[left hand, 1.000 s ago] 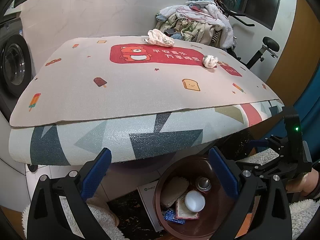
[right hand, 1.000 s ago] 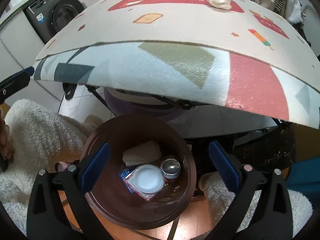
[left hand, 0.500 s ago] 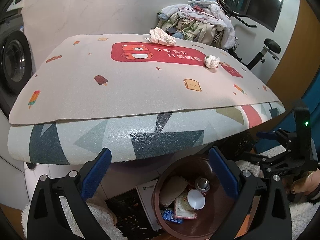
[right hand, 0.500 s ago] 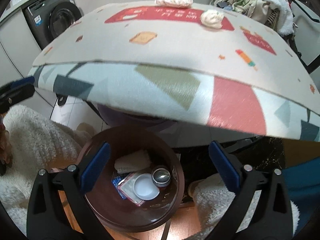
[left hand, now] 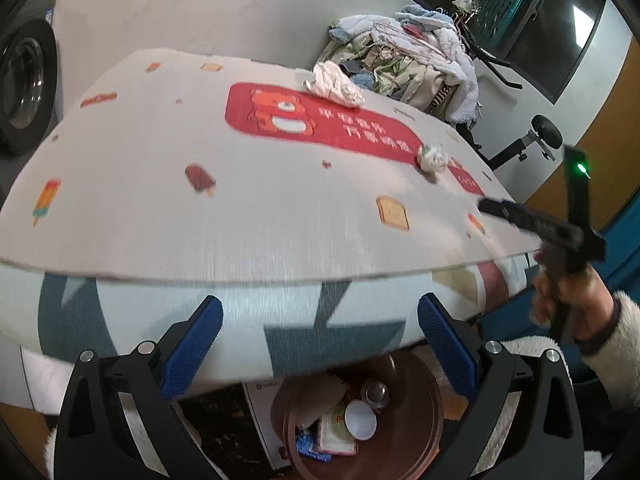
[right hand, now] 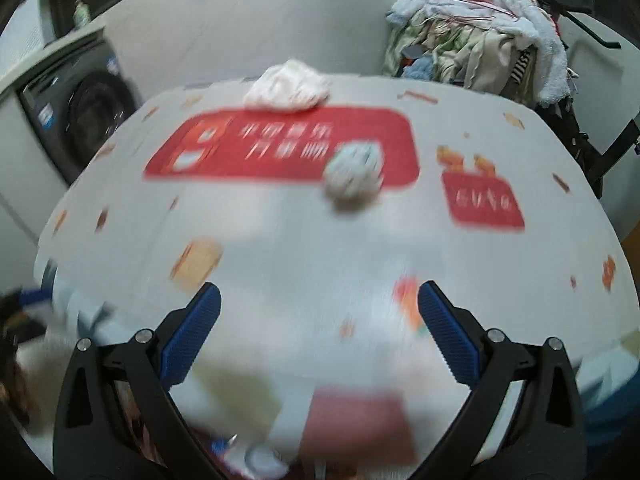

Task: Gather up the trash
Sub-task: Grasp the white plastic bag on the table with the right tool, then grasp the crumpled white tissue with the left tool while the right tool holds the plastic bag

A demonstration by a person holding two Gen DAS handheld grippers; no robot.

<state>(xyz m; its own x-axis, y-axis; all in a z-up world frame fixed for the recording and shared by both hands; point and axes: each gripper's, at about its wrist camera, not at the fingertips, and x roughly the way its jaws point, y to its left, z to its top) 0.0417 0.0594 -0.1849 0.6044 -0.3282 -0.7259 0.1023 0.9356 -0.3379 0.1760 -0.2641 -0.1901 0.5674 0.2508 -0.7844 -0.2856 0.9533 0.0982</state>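
Currently reach step in hand: both grippers empty, jaws wide apart; right gripper (right hand: 319,332) over desk (left hand: 280,208) with printed mat, aimed at small crumpled white paper ball (right hand: 352,178) near red banner; larger crumpled white tissue (left hand: 338,86) at far edge; left gripper (left hand: 319,342) low, above brown round bin (left hand: 432,412) under desk edge; next move, judged: advance right gripper, straddle ball, close, carry to bin.

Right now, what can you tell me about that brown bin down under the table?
The bin is round, dark reddish-brown and looks like plastic. It stands open and upright on the floor, partly tucked under the table edge. Inside lie a white round lid, a small metal can, a flat packet, something blue and a pale wad. No claw touches it.
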